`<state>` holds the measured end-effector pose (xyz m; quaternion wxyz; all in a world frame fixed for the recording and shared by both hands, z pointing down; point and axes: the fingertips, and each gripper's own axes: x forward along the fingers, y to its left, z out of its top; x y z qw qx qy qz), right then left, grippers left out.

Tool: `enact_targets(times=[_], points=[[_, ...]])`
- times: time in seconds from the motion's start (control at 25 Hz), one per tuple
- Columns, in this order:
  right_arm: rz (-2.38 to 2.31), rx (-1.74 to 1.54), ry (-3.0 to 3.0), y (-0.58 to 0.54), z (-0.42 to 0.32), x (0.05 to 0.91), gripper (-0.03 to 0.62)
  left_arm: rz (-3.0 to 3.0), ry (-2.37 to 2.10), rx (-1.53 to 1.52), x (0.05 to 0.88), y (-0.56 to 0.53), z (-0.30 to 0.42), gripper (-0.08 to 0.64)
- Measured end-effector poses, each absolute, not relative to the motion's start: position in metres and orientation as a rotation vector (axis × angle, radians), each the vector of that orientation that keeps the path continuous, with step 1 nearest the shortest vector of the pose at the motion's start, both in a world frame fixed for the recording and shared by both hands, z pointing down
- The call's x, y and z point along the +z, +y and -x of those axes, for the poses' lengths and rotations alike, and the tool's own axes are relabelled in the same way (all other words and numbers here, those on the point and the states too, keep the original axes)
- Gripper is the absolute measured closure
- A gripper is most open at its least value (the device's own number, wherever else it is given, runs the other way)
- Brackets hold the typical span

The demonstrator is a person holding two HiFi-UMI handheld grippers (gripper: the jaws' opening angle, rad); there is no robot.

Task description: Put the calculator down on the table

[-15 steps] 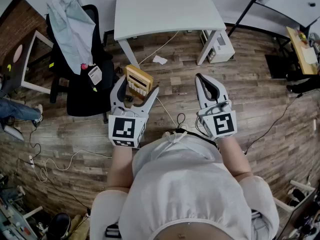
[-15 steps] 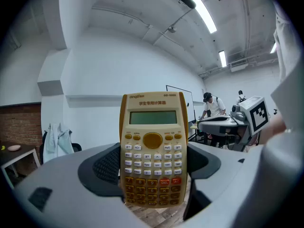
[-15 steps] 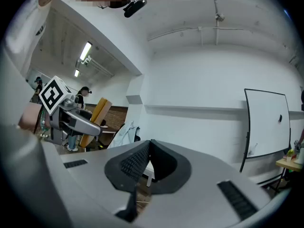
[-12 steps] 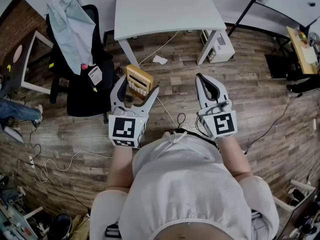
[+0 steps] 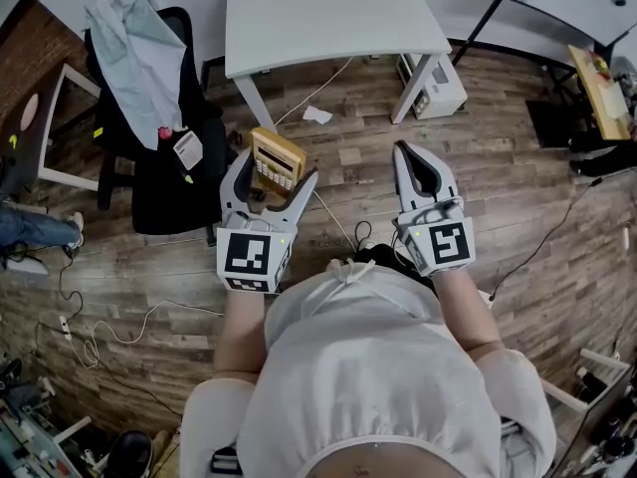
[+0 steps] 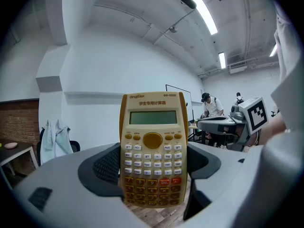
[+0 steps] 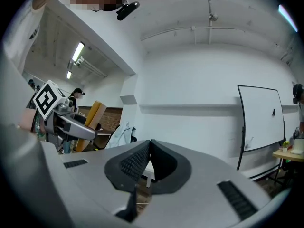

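A beige and orange calculator (image 5: pixel 276 161) stands upright between the jaws of my left gripper (image 5: pixel 269 177), which is shut on its lower sides. In the left gripper view the calculator (image 6: pixel 153 148) faces the camera, keys and screen showing, gripped by the black pads (image 6: pixel 105 167). My right gripper (image 5: pixel 418 170) hangs beside it at the same height, shut with nothing in it; its tips meet in the right gripper view (image 7: pixel 149 144). The white table (image 5: pixel 333 13) stands ahead of both grippers, its top bare. From the right gripper view the calculator (image 7: pixel 92 119) shows edge-on at the left.
A black chair (image 5: pixel 164 147) draped with a pale shirt stands left of the table. A white box (image 5: pixel 438 86) sits under the table's right end. Cables (image 5: pixel 100 322) trail over the wooden floor. A paper scrap (image 5: pixel 318 118) lies below the table.
The view has shifted slightly; both grippers and the calculator keep their places relative to each other.
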<state>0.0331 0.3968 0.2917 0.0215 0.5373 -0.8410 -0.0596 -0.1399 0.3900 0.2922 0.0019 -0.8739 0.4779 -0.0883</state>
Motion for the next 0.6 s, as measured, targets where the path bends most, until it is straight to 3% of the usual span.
enact_targets(times=[0.6], points=[[-1.542,-0.090,-2.677,0.282,-0.055,0.321,0.586,2.714,1.619,-0.318,0.314,0.293,0.121,0.160]])
